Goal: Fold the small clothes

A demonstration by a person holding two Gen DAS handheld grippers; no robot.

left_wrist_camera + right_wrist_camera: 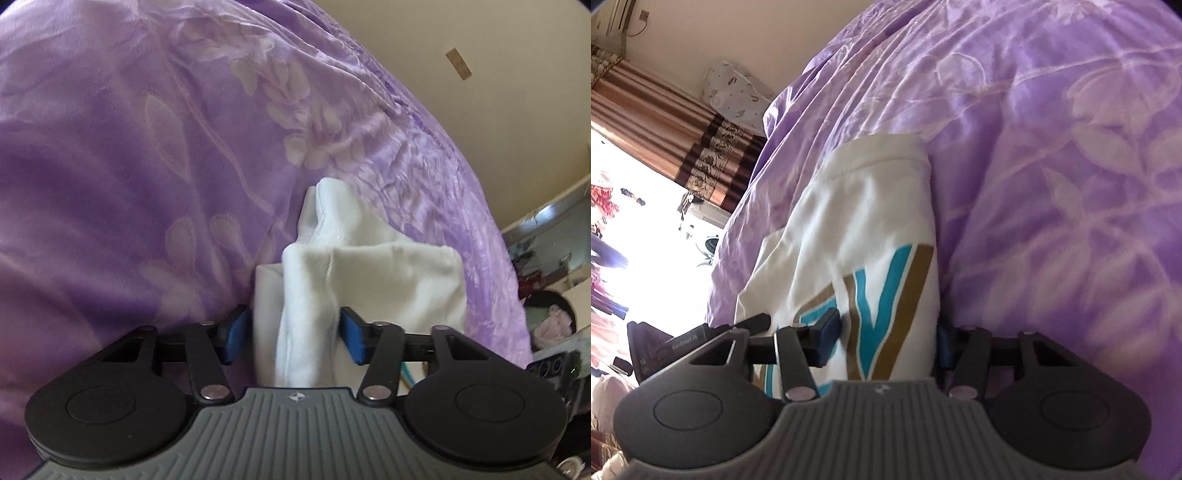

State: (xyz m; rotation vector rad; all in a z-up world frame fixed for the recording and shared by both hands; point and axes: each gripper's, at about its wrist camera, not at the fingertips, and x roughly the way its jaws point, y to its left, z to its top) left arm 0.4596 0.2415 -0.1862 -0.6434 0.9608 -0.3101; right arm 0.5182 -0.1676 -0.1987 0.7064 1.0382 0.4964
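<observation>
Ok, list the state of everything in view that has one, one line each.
White garment: partly folded, bunched, lying on the bed.
Printed side: teal and brown lettering facing up.
Purple bedspread: spread out, wrinkled.
Left gripper: jaws partly open, a fold of cloth between them.
Right gripper: jaws partly open, straddling the garment's edge.
Curtain: drawn aside.

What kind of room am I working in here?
Most likely a bedroom: a purple floral bedspread fills both views, striped curtains hang by a bright window, and the white garment lies on the bedding.
</observation>
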